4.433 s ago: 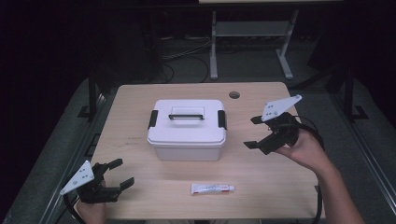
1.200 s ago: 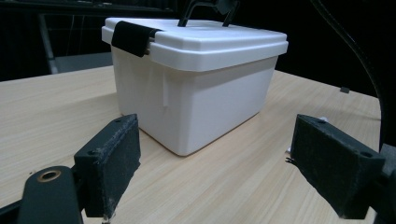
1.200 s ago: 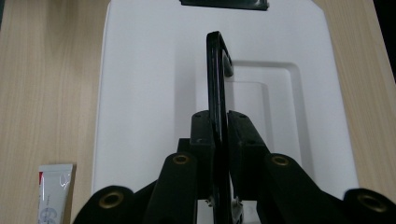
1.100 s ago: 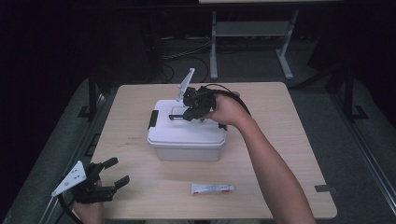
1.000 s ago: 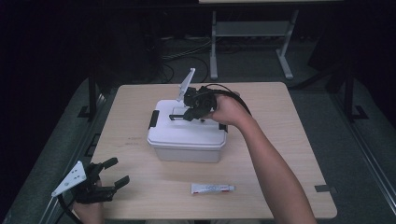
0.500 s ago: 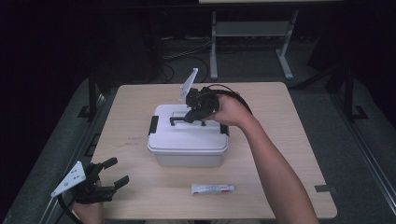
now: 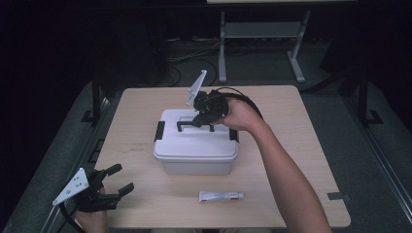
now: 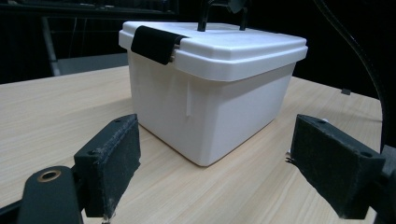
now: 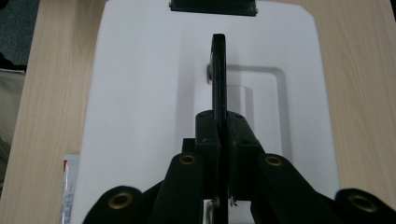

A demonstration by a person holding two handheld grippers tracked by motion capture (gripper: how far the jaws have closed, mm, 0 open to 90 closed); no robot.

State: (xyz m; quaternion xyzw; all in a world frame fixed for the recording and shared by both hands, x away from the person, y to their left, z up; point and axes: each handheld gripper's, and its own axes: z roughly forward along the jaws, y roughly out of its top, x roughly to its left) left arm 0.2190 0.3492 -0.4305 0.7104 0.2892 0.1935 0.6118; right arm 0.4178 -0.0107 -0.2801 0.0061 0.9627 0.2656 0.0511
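Right gripper (image 7: 198, 118): we record its jaws clamped on the black carry handle (image 9: 218, 79) of the white lidded storage box (image 7: 194, 148), which stands at the middle of the wooden table (image 7: 291, 145). Left gripper (image 7: 118, 183): we record its jaws spread wide with nothing between them, resting at the table's near left corner, well apart from the box. Smallest item: a white tube (image 7: 221, 195), lying flat just in front of the box.

Your pale wooden tabletop (image 7: 291, 111) carries a white lidded box (image 7: 197, 150) near its middle, and a small tube (image 7: 221, 196) lies flat just in front of it, near your edge.
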